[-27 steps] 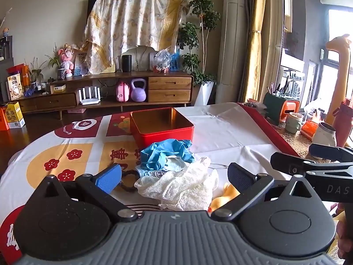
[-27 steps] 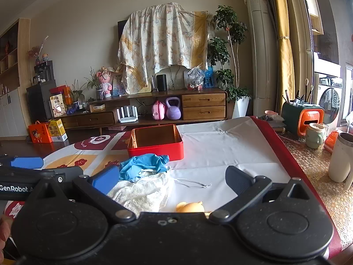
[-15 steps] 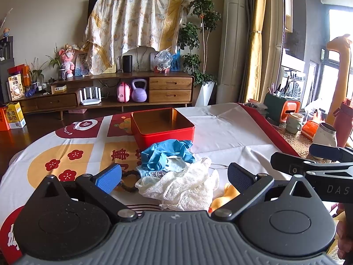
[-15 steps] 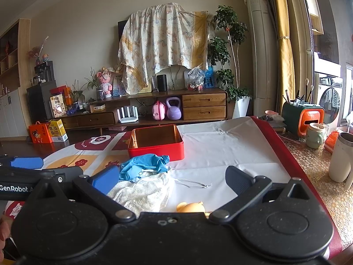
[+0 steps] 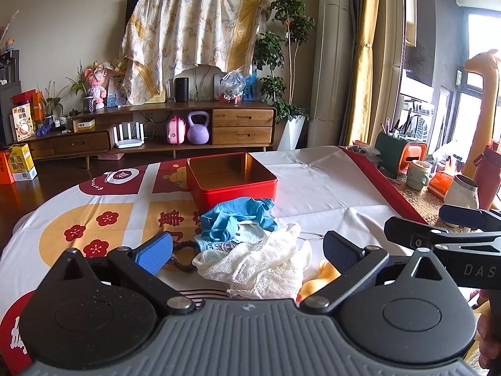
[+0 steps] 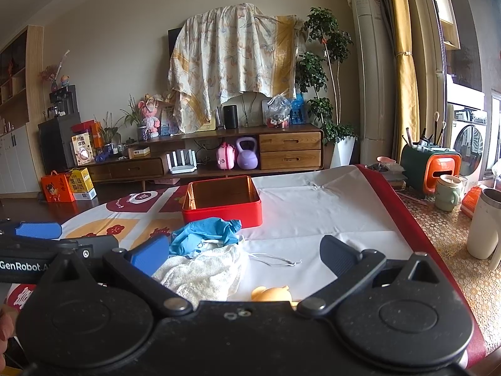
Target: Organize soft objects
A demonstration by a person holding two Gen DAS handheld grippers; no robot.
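Note:
A pile of soft things lies on the table in front of an open, empty red tin box [image 5: 231, 178] [image 6: 222, 202]. On top is a blue glove [image 5: 238, 216] [image 6: 206, 235], under it a white mesh cloth [image 5: 260, 263] [image 6: 203, 272], a face mask [image 5: 216, 246], a dark hair tie [image 5: 181, 255] and a yellow rubber duck [image 5: 322, 279] [image 6: 272, 293]. My left gripper [image 5: 247, 250] is open and empty, just short of the pile. My right gripper [image 6: 244, 250] is open and empty beside it, over the cloth and duck.
The table has a white, red and yellow patterned cover [image 5: 313, 188]. At its right side stand a white cup [image 6: 483, 222], a green mug [image 6: 447, 191] and a green and orange holder [image 6: 429, 169]. A TV cabinet [image 5: 175, 131] stands behind.
Both grippers have hardly moved; the left view has drifted very slightly. Nothing was taken hold of.

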